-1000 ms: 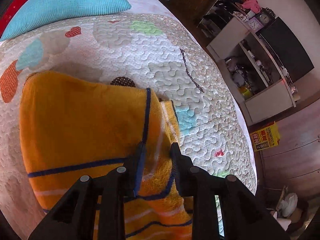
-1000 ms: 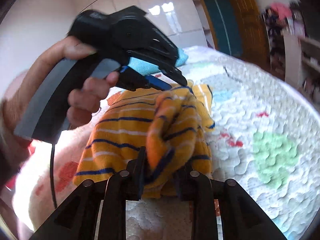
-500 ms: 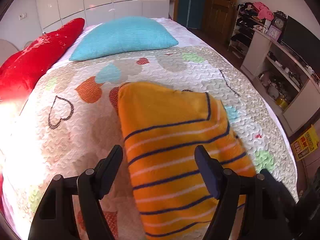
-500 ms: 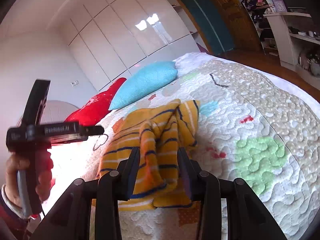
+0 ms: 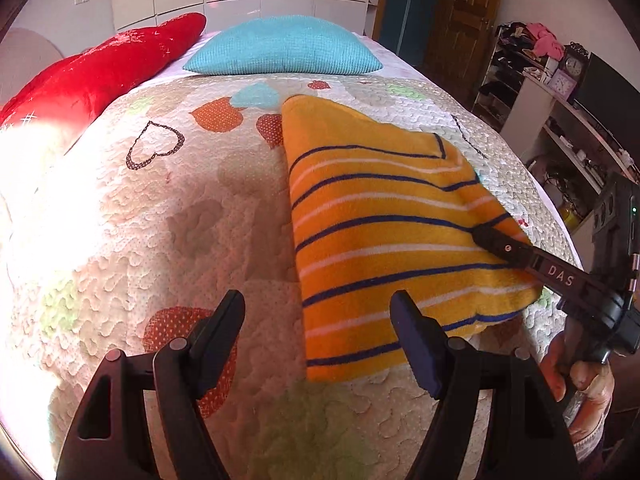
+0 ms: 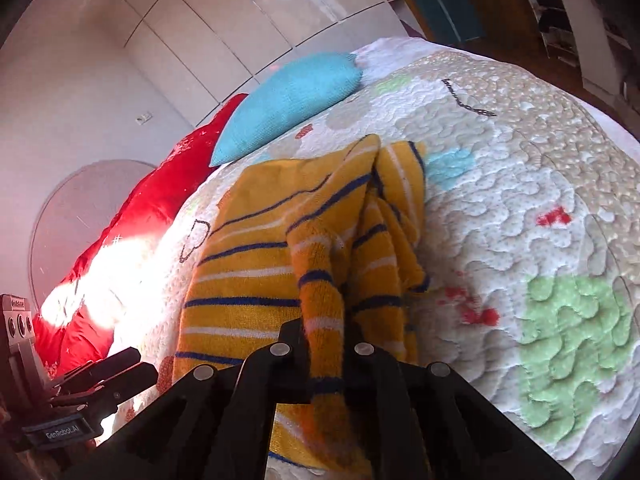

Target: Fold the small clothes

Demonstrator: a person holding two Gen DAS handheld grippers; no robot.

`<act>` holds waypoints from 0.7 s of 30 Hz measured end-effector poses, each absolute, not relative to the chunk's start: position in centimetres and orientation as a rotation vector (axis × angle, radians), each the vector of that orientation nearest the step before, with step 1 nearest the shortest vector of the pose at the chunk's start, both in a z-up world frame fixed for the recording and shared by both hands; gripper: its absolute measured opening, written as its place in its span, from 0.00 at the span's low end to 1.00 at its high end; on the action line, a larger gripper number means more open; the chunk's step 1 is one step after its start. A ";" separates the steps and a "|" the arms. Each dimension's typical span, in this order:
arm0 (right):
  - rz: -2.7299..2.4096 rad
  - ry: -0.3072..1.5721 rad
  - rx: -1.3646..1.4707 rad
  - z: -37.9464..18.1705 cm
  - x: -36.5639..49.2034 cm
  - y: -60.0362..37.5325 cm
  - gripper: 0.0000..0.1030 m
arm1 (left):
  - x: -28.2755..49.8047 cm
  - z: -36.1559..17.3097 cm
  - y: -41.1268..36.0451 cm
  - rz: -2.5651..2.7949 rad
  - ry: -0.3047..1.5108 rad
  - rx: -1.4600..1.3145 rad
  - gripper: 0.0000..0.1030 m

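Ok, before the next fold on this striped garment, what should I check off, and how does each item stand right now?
1. Right gripper shut on a bunched fold of the striped garment: ok.
2. Left gripper open and holding nothing: ok.
3. Garment lying flat on the quilt: not ok, its right side is lifted and crumpled.
4. Left edge straight: ok.
5. Blue pillow and red pillow apart from the garment: ok.
6. Layers lined up underneath: cannot tell.
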State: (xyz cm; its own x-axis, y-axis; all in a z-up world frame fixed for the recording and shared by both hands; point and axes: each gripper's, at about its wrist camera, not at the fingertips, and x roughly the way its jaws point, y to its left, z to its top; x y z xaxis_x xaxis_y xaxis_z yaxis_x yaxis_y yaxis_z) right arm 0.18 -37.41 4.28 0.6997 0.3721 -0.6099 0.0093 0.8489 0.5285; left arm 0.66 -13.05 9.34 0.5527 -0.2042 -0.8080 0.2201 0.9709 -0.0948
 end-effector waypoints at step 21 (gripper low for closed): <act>0.372 0.594 0.546 6.5 -2.0 -35.4 0.30 | -4.9 7.8 -12.2 -0.131 0.895 -0.003 0.74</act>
State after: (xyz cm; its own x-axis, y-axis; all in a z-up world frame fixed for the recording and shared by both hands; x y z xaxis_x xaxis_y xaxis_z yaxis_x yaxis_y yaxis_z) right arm -1.96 -35.40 6.46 0.7702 0.4770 -0.4235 -0.1738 0.7957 0.5802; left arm -4.88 -12.22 7.76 0.6177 -0.1150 -0.7780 0.1125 0.9920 -0.0573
